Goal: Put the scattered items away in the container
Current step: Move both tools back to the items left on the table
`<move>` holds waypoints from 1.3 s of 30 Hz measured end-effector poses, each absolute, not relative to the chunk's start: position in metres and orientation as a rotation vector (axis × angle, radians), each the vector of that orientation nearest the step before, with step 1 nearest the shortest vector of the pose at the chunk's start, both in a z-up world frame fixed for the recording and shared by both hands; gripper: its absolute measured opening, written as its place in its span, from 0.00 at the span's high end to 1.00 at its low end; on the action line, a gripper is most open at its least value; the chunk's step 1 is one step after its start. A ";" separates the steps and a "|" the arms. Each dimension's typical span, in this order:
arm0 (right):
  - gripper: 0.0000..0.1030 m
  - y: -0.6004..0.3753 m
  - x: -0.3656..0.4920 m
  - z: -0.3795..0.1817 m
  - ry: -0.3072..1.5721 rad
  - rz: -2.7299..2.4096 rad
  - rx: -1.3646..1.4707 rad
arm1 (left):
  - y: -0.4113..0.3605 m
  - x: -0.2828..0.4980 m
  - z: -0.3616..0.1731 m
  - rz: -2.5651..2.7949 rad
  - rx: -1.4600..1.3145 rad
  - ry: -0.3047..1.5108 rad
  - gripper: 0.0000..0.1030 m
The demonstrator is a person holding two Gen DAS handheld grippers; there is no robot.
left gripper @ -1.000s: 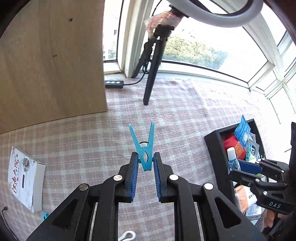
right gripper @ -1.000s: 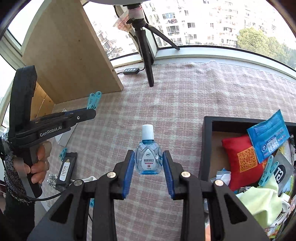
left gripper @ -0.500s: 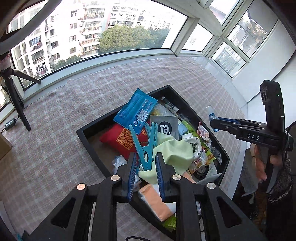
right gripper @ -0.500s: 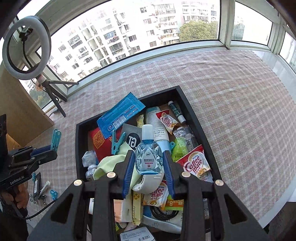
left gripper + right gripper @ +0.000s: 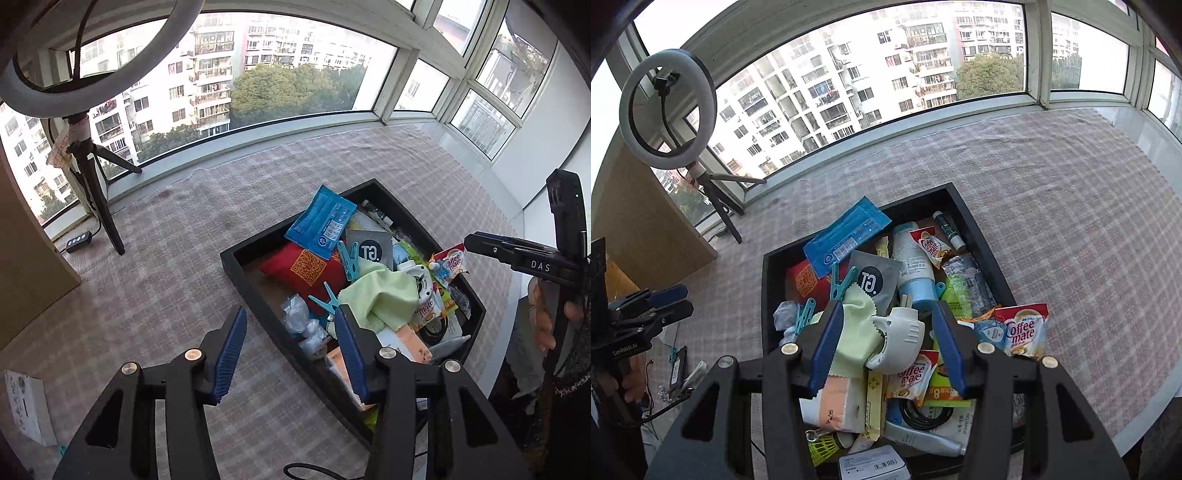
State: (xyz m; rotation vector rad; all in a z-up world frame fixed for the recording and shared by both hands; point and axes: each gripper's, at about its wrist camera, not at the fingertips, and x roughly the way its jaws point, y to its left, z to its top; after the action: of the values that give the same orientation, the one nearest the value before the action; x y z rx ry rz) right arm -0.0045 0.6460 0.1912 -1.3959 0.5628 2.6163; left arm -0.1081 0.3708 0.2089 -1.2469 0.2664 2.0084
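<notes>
- Far left, near the table's left edge, small things lie scattered on the checked cloth: a dark flat gadget and a white strip. I judge the tidying unfinished.
- My left gripper hangs over the left rim of the black tray. Its jaws are opening, with nothing between them.
- The teal clothes peg lies flat inside the tray, just beside my right-hand jaw tip, at the edge of the green cloth. Its long axis runs slantwise, and its two splayed legs point towards the tray's left rim.
- I read this step as the drop-off, both items delivered. The tray sits well in from the window edge of the table.
- My right gripper hovers over the tray's middle. Its jaws are opening, gripping nothing; a white gadget merely lies below them.
- The eye-drop bottle lies on its side against a Coffee mate sachet by the tray's right rim. It lies roughly crosswise; I cannot tell where the cap points.
- Next, I'd lift both grippers clear and swing left for the leftovers, jaws spread.
</notes>
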 end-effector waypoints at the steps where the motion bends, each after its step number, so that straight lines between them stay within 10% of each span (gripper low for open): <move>1: 0.52 0.638 -0.004 0.193 0.555 2.643 -1.400 | 0.352 -0.105 0.216 2.035 -1.239 0.274 0.55; 18: 0.52 0.435 -0.024 0.174 0.246 2.932 -1.716 | 0.007 -0.053 0.218 2.510 -1.446 0.038 0.53; 39: 0.51 0.269 -0.050 0.064 0.235 2.616 -2.195 | 0.021 -0.136 0.059 2.031 -2.009 -0.268 0.39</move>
State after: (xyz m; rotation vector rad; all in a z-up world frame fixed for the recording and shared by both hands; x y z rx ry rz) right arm -0.0496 0.2686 0.0638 -2.1949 0.2350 2.6163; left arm -0.1358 0.0212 0.0590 -2.0091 -0.2680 2.0310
